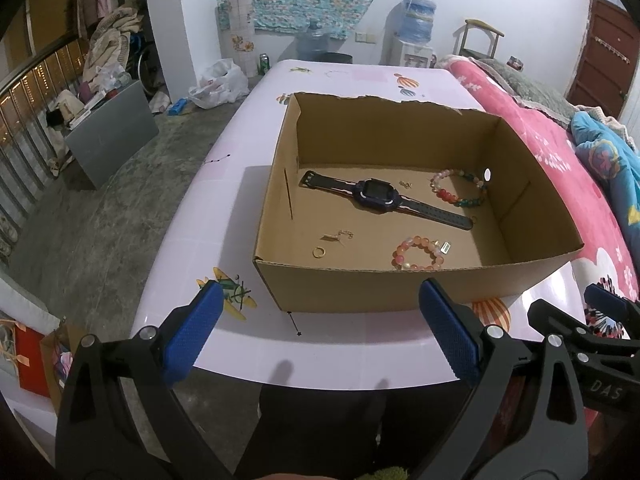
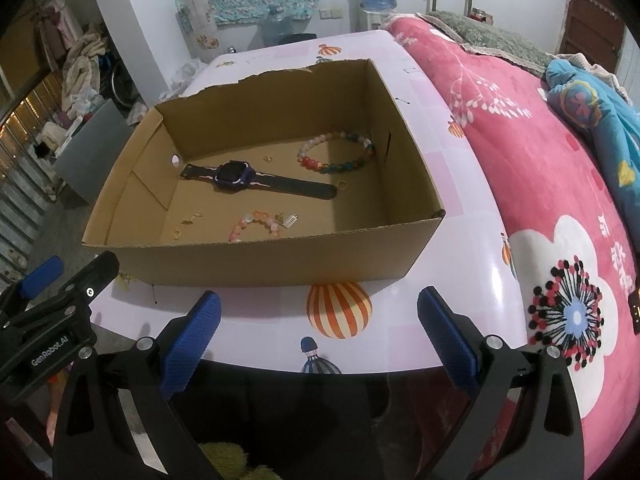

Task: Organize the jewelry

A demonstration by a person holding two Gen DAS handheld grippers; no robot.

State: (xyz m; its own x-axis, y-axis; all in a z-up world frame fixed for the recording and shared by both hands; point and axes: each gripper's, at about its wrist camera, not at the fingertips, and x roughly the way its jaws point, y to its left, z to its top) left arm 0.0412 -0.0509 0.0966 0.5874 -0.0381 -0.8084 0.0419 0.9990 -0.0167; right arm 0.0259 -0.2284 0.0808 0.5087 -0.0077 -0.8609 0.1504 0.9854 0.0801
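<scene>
An open cardboard box (image 1: 360, 292) (image 2: 260, 264) stands on a pink patterned table (image 1: 224, 184) (image 2: 452, 208). Inside lie a dark blue watch (image 1: 378, 196) (image 2: 236, 174), a multicolour bead bracelet (image 1: 460, 188) (image 2: 340, 154), a pink bead bracelet (image 1: 416, 254) (image 2: 258, 224), a gold ring (image 1: 319, 252) (image 2: 176, 234) and small gold pieces (image 1: 340, 236) (image 2: 192, 218). My left gripper (image 1: 320, 304) hovers open at the table's near edge, in front of the box. My right gripper (image 2: 318, 312) is open too, beside it on the right. Both hold nothing.
A red floral blanket (image 2: 560, 200) (image 1: 560, 152) covers a bed right of the table. Thin chains (image 1: 218, 159) lie on the table outside the box, left and far back (image 1: 336, 73). Grey floor, a grey cabinet (image 1: 108, 136) and clutter lie left; a water dispenser (image 1: 416, 36) stands behind.
</scene>
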